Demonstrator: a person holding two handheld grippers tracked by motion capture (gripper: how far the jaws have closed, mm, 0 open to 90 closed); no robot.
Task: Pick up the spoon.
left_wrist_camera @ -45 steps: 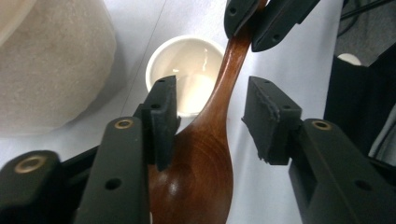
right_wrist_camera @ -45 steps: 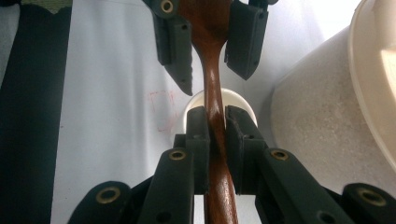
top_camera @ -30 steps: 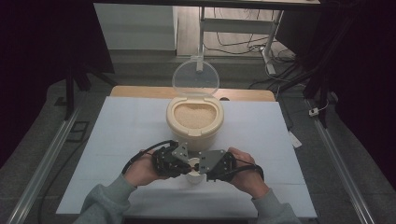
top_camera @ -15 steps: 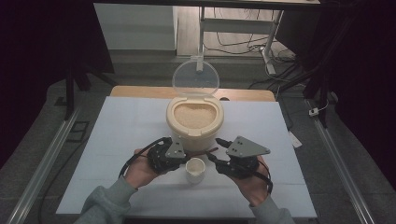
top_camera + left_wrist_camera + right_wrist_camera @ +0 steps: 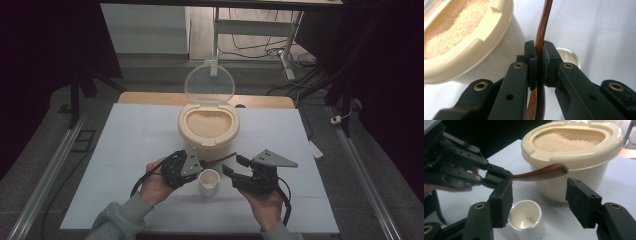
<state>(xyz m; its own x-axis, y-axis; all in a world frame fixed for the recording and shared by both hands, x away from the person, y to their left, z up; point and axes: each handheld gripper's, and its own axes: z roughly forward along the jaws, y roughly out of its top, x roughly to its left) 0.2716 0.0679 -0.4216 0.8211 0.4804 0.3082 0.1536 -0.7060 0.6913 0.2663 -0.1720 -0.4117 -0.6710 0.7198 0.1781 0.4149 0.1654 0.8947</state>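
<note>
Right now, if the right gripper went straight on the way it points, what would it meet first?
Probably the small white cup, which sits low between the open jaws of the right gripper. Passing over it, it would meet the brown spoon, then the rice container; depth is unclear.

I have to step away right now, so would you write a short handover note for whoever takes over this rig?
Left gripper: shut on the brown spoon, clamping its handle; the bowl end hangs beside the tub, no grain visible on it.
Right gripper: open, holding nothing, jaws either side of the white cup without touching it.
Things: the tub stands mid-table with its clear lid up, full of beige grain. The cup stands upright between the grippers and looks empty.
Done: lid open, spoon picked up.
Left, likely: steady the cup with the right gripper, scoop grain into it.
</note>
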